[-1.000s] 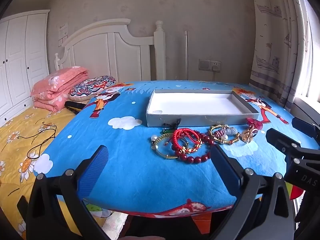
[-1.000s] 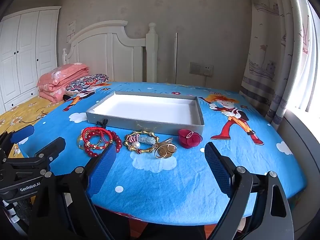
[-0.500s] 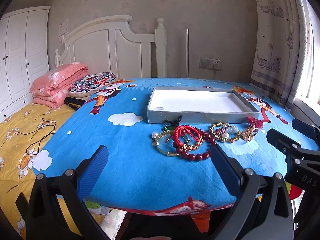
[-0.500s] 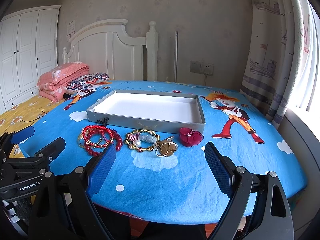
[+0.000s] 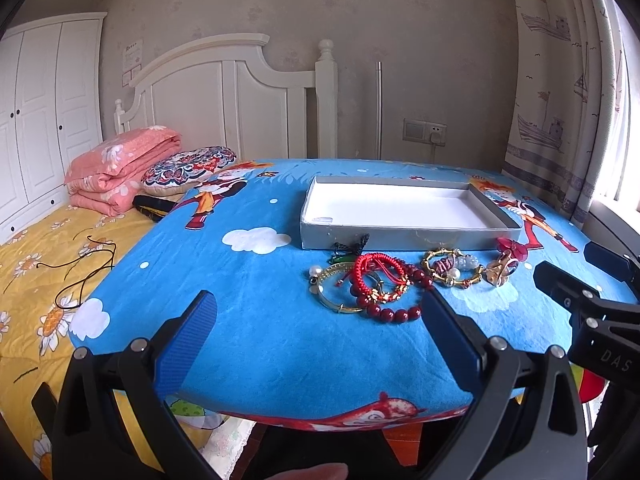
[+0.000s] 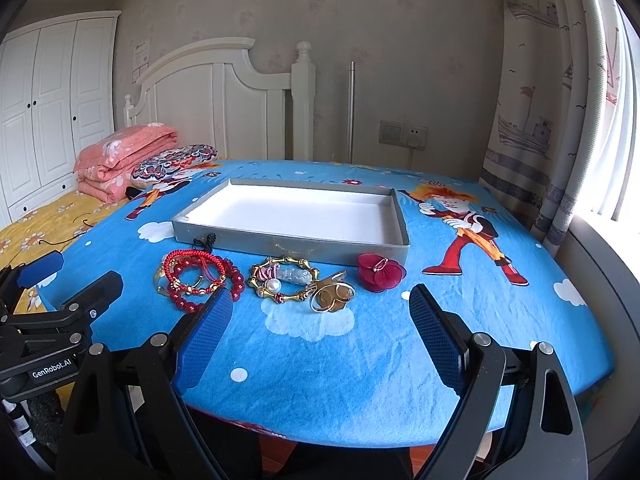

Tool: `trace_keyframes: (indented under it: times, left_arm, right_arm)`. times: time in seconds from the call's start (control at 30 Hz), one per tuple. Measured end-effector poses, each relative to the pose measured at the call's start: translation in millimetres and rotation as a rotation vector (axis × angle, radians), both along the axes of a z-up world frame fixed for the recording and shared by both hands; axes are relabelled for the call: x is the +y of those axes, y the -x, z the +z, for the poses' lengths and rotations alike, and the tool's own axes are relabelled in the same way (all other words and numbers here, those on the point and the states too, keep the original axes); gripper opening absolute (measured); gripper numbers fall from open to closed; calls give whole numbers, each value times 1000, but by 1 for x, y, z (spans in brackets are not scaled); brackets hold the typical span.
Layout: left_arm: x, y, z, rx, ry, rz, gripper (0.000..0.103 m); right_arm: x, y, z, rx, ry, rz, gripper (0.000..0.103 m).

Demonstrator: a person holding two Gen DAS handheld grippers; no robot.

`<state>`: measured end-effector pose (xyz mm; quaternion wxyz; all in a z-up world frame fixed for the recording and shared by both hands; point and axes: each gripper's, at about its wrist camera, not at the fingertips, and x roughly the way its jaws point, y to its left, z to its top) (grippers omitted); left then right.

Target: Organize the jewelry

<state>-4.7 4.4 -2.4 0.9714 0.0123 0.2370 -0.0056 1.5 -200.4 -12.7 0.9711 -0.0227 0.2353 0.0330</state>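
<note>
A grey tray (image 5: 404,240) (image 6: 296,243) with a white, empty inside lies on the blue cartoon tablecloth. In front of it lies a row of jewelry: red bead and cord bracelets (image 5: 380,284) (image 6: 200,276), a gold bamboo bangle with a pearl (image 5: 450,272) (image 6: 282,282), gold rings (image 5: 500,270) (image 6: 332,296) and a red flower clip (image 5: 512,246) (image 6: 378,272). My left gripper (image 5: 318,320) is open and empty, near the table's front edge, before the bracelets. My right gripper (image 6: 320,318) is open and empty, just short of the rings.
A bed (image 5: 60,264) with a yellow sheet, a folded pink quilt (image 5: 120,168) and a patterned pillow (image 5: 188,168) stands left of the table. A curtain (image 6: 552,120) and window are at the right. Each gripper shows in the other's view at the side.
Both cameras have risen or tilted slightly, so the table and jewelry sit a little lower in view. The jewelry has not moved. Both grippers stay open.
</note>
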Motion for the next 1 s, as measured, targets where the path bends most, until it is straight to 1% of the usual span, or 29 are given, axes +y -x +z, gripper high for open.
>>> trace_keyframes:
  times: [0.5,1.0]
  left_arm:
    - [3,-1,-3,26,15,-4,98]
    - [5,-2,-4,36,24,-6,98]
  right_arm:
    - [-3,1,0,5,-1,-13,84]
    - [-3,2,0,7,-1,-12,84]
